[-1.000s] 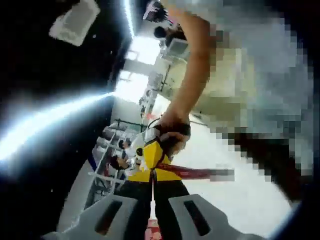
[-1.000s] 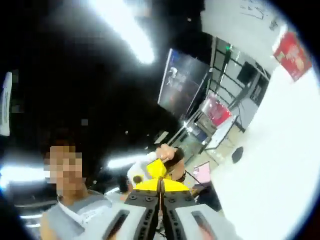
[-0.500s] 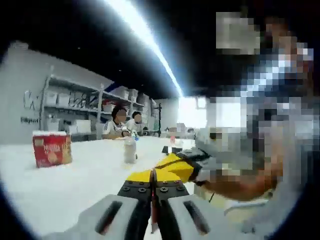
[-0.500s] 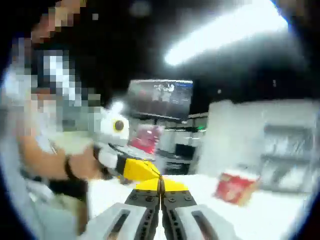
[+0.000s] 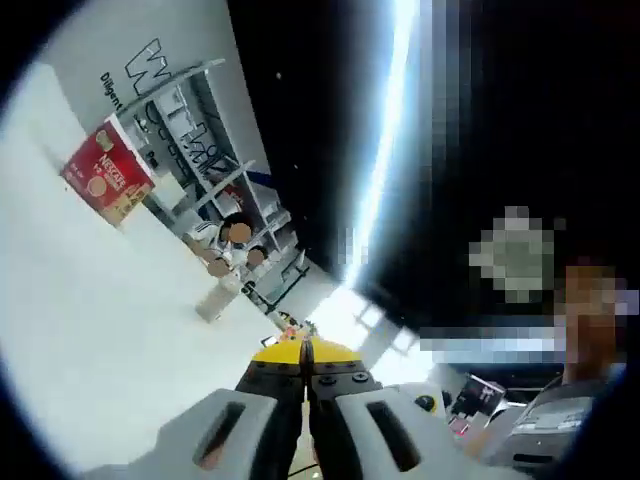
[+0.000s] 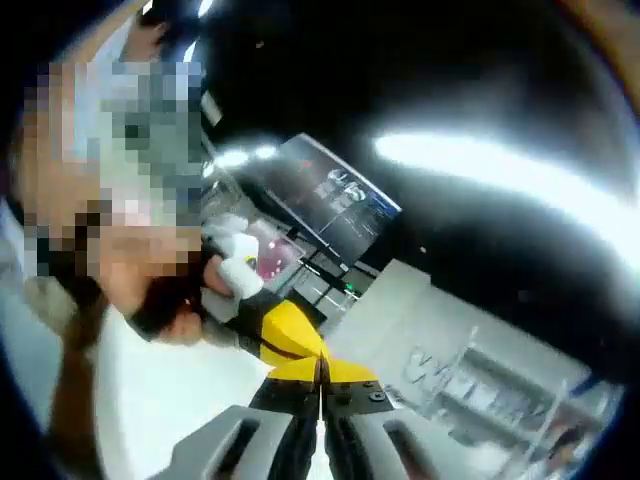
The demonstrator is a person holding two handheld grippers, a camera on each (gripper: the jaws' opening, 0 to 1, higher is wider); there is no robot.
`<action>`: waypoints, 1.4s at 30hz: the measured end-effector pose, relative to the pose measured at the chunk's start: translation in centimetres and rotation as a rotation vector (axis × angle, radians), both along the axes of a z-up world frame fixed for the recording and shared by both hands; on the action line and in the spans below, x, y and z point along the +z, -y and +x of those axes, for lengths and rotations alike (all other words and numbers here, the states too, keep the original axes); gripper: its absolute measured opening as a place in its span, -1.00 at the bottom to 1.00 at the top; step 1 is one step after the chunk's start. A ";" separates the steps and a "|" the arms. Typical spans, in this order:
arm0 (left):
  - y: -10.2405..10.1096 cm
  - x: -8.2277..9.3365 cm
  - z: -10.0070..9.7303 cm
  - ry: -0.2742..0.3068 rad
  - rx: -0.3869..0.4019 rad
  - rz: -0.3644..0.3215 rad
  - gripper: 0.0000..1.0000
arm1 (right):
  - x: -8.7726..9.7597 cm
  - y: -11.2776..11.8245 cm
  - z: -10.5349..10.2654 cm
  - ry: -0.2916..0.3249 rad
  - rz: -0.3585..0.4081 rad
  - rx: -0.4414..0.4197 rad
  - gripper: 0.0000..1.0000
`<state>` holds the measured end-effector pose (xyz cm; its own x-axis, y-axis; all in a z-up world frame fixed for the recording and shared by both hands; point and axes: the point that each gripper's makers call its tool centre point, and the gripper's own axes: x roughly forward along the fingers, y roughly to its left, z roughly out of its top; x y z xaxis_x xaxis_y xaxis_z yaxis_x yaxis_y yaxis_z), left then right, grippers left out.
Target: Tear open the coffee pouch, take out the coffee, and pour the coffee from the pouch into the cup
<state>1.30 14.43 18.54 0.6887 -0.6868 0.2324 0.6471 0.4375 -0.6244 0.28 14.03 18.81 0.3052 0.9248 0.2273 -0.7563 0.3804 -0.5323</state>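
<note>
Right gripper view shows both grippers (image 6: 321, 362) clamped together, pouch indiscernible; judged risk: a sudden tear spilling coffee away from any cup.

White table (image 5: 90, 330); red box (image 5: 107, 178); perhaps bottle (image 5: 213, 300)

Probably a lab: storage shelves (image 5: 195, 120), wall screen (image 6: 330, 195).
</note>
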 end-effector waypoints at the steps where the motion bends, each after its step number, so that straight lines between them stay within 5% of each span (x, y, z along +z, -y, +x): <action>1: 0.1 0.1 0.0 0.002 -0.001 0.005 -0.97 | 0.4 0.3 0.1 -0.055 0.039 0.038 -0.99; 4: -0.2 0.2 0.6 -0.005 0.009 0.048 -0.97 | -0.2 0.0 0.1 -0.319 0.072 0.226 -0.98; 6: 0.0 0.2 0.7 -0.011 0.002 0.051 -0.97 | -0.2 0.2 0.3 -0.406 0.100 0.282 -0.97; 13: 0.3 0.5 0.8 -0.009 0.005 0.138 -0.97 | -1.2 0.1 0.8 -0.357 0.018 0.254 -0.70; 17: 0.7 0.6 0.7 -0.002 -0.019 0.206 -0.97 | -1.7 -0.5 0.8 -0.393 -0.017 0.272 -0.69; 32: 1.2 0.5 0.1 0.026 -0.049 0.352 -0.97 | -1.9 -0.7 -0.1 -0.483 -0.072 0.338 -0.94; 35: 0.6 0.4 0.7 0.022 -0.005 0.348 -0.97 | -2.0 -1.0 0.4 -0.506 -0.066 0.308 -0.97; 42: -1.6 -0.6 3.1 0.063 0.229 0.487 -0.99 | -2.9 -2.4 2.5 -0.542 -0.019 0.154 -1.00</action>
